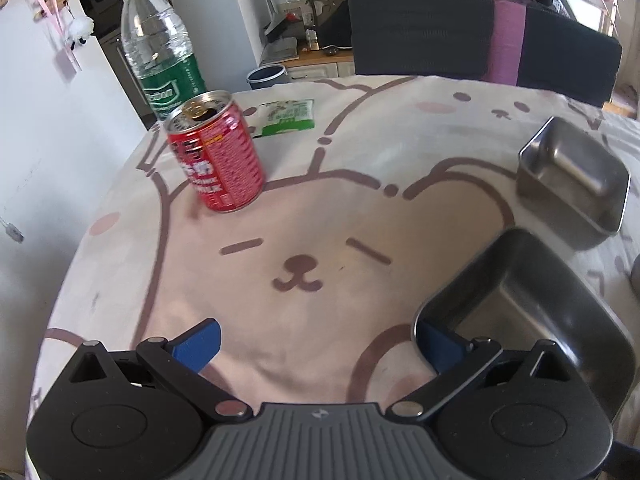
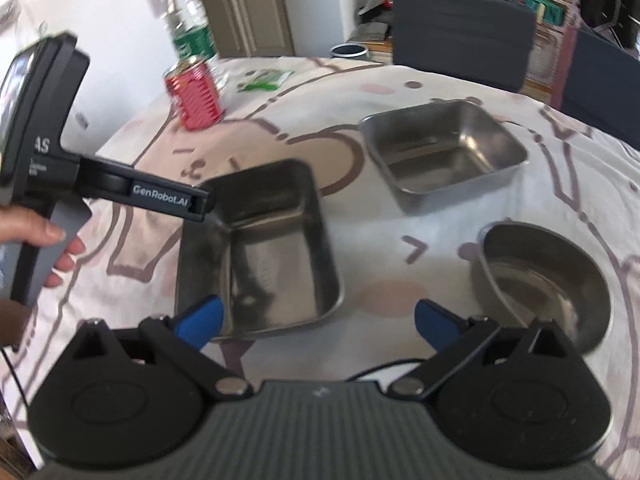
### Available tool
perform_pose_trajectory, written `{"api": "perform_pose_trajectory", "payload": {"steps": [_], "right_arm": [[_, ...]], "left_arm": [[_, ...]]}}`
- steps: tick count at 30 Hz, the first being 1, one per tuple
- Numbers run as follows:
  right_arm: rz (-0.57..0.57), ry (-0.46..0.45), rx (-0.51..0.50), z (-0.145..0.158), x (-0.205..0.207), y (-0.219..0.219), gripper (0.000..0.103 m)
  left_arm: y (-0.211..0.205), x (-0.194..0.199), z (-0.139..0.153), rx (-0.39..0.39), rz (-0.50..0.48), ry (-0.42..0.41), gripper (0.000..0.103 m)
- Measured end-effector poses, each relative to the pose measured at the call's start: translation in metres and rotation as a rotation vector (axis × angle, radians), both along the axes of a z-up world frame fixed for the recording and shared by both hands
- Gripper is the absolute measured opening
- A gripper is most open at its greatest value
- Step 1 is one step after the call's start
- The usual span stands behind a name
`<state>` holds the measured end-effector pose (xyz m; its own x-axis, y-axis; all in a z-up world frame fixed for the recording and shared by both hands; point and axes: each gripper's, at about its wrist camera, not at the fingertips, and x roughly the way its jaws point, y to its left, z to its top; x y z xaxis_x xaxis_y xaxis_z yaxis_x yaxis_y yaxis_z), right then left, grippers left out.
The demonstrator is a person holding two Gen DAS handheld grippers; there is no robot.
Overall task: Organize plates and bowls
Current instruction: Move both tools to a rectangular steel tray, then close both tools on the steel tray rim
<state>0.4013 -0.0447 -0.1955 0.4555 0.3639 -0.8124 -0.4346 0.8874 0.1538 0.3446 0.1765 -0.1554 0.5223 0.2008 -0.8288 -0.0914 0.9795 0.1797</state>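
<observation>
Trays and bowl sit on the tablecloth (image 2: pixel 400 80). Large tray (image 2: pixel 260 240) lies just ahead of the right gripper (image 2: pixel 316 320), fingers spread, empty; left gripper (image 1: pixel 316 340), also spread and empty, has its right finger (image 1: pixel 440 344) at that tray's rim. Bowl (image 2: pixel 548 272) lies right; small tray (image 2: pixel 444 148) beyond. Judged thin steel: light, stiff, slippery. Grip the rims.

The black left claw (image 2: pixel 200 208) is showing "GenRobot.AI" in white along its arm (and "AS" on its body).
</observation>
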Motion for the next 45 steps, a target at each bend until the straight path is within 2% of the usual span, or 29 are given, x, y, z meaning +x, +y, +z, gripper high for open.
{"api": "perform_pose_trajectory", "payload": {"steps": [7, 12, 14, 16, 17, 19, 22, 23, 25, 27, 30, 31, 33, 35, 42, 45], "right_arm": [[0.062, -0.034, -0.066, -0.002, -0.005, 0.015, 0.103], [0.024, -0.057, -0.091, -0.003, 0.002, 0.004, 0.103], [-0.001, -0.048, -0.082, -0.005, 0.007, -0.001, 0.103], [-0.029, -0.042, -0.073, -0.005, 0.011, -0.003, 0.103], [-0.040, -0.039, -0.067, -0.006, 0.013, -0.004, 0.103], [-0.073, -0.031, -0.039, -0.005, 0.015, -0.007, 0.103], [-0.105, 0.017, 0.077, -0.003, 0.020, -0.013, 0.102], [-0.125, 0.049, 0.129, -0.002, 0.023, -0.016, 0.101], [-0.150, 0.106, 0.219, -0.003, 0.026, -0.021, 0.091], [-0.160, 0.148, 0.274, -0.005, 0.028, -0.023, 0.066], [-0.164, 0.189, 0.301, -0.009, 0.030, -0.020, 0.050], [-0.164, 0.200, 0.313, -0.011, 0.031, -0.021, 0.046], [-0.179, 0.219, 0.343, -0.013, 0.031, -0.022, 0.032], [-0.183, 0.228, 0.368, -0.014, 0.031, -0.022, 0.022], [-0.173, 0.224, 0.367, -0.013, 0.032, -0.023, 0.007], [-0.168, 0.210, 0.375, -0.010, 0.030, -0.024, 0.007]], "left_arm": [[0.012, -0.018, 0.002, 0.025, -0.013, 0.066, 0.103], [0.013, -0.037, 0.002, -0.038, -0.085, 0.146, 0.103], [0.013, -0.045, 0.005, -0.074, -0.104, 0.154, 0.098], [0.015, -0.048, 0.009, -0.120, -0.093, 0.141, 0.088], [0.018, -0.049, 0.011, -0.158, -0.082, 0.130, 0.085], [0.021, -0.048, 0.014, -0.233, -0.065, 0.109, 0.073], [0.025, -0.046, 0.018, -0.354, -0.029, 0.080, 0.055], [0.026, -0.045, 0.020, -0.386, -0.019, 0.069, 0.053], [0.026, -0.043, 0.021, -0.424, -0.012, 0.055, 0.043], [0.024, -0.042, 0.020, -0.437, -0.006, 0.056, 0.035], [0.023, -0.038, 0.017, -0.430, -0.003, 0.063, 0.020], [0.022, -0.037, 0.016, -0.430, 0.000, 0.064, 0.019], [0.024, -0.035, 0.014, -0.439, 0.000, 0.067, 0.017], [0.022, -0.034, 0.014, -0.426, -0.005, 0.072, 0.014], [0.025, -0.038, 0.015, -0.412, -0.005, 0.074, 0.005], [0.026, -0.041, 0.021, -0.408, 0.002, 0.042, 0.005]]}}
